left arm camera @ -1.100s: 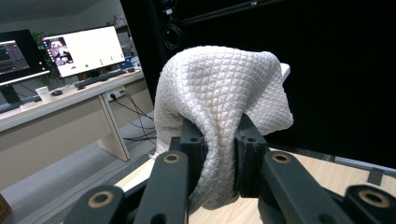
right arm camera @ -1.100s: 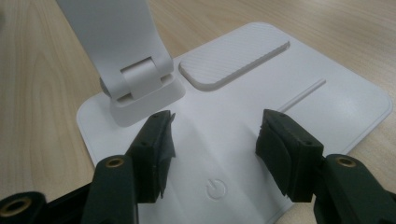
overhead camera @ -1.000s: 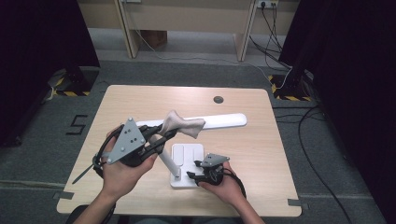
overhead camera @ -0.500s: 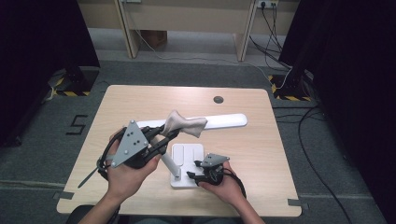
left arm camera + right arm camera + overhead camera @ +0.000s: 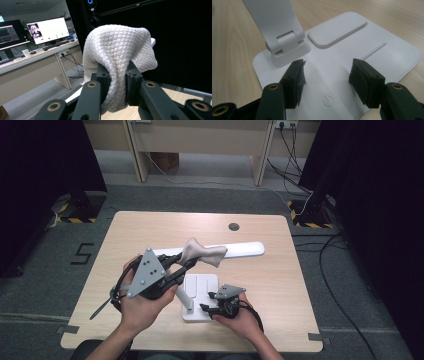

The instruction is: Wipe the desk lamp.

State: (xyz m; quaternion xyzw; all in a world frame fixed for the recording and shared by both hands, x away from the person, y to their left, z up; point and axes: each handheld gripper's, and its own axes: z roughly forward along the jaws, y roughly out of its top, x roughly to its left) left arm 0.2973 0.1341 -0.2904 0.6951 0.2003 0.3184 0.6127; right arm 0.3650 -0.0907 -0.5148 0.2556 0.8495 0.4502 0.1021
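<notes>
Holding a white quilted cloth (image 5: 117, 62), the left gripper (image 5: 182, 265) has its jaws clamped on a bunched fold of it, seen close in the left gripper view at frame centre. In the high view the cloth (image 5: 202, 253) sits at mid-frame, draped against the long white lamp arm (image 5: 240, 249) that runs left to right across the middle of the wooden table (image 5: 280, 285). Left hand (image 5: 142, 302) grips the tool from lower left of the frame, grey three-cornered plate (image 5: 146, 271) on top, black cable trailing off to the left.

Right gripper (image 5: 206, 307) is at lower centre of the high view, resting at the near edge of the white lamp base (image 5: 200, 282). In the right gripper view its jaws stand apart, nothing between them, tips down on or just above the lamp base (image 5: 362, 45); contact cannot be told. Power symbol (image 5: 326, 101) shows on the base between the jaws, lower centre. Ribbed rectangular pad (image 5: 337, 31) sits upper centre, hinge block (image 5: 287, 47) of the lamp stem at upper left. Right hand (image 5: 242, 317) comes in from the bottom edge.

Background of the left gripper view: monitors (image 5: 47, 30) on a desk at upper left, dark curtain on the right.
</notes>
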